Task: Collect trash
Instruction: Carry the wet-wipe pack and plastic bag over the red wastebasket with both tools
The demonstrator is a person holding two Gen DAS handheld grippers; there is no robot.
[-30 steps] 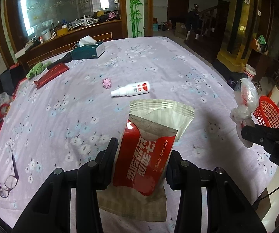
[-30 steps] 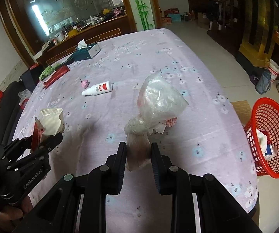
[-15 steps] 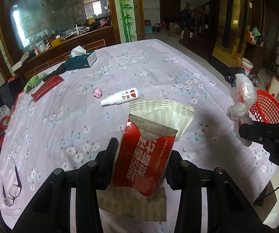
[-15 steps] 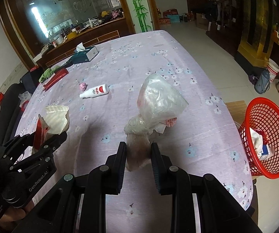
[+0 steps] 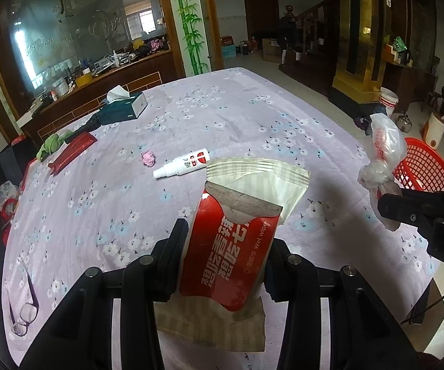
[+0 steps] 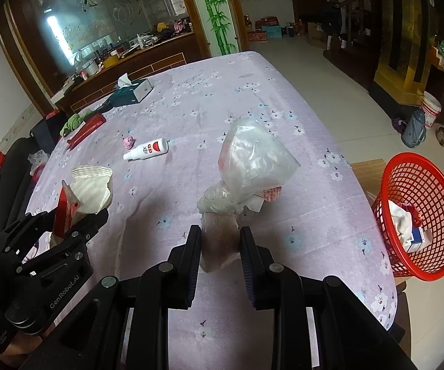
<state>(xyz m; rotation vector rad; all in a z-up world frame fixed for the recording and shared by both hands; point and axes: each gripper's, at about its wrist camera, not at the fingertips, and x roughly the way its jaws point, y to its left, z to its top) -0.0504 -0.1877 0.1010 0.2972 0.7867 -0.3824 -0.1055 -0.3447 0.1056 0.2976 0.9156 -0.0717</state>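
Right wrist view: we see the right gripper (image 6: 220, 240) clamped on the neck of a clear plastic bag (image 6: 252, 160), held above the table (image 6: 314, 203). At nine o'clock, the left gripper (image 6: 76, 215) grips a red wet-wipe packet (image 6: 64, 206); in the left wrist view the same packet (image 5: 231, 246) fills the space between the fingers. Both pieces of trash are therefore lifted but not yet dropped. At three o'clock, the red basket (image 6: 419, 215) stands on the floor just past the table edge, and it already contains some litter. We judge the task to be partly done: two items are in hand. A pink crumpled ball (image 6: 128, 141) lies at eleven o'clock beside a white spray bottle (image 6: 146, 149); we cannot tell whether either counts as trash. A tissue box (image 6: 132, 91) sits well apart at the far end. Open cloth lies between the grippers and the right-hand table edge, so we judge the path to the basket unobstructed, though the bag must clear the rim.
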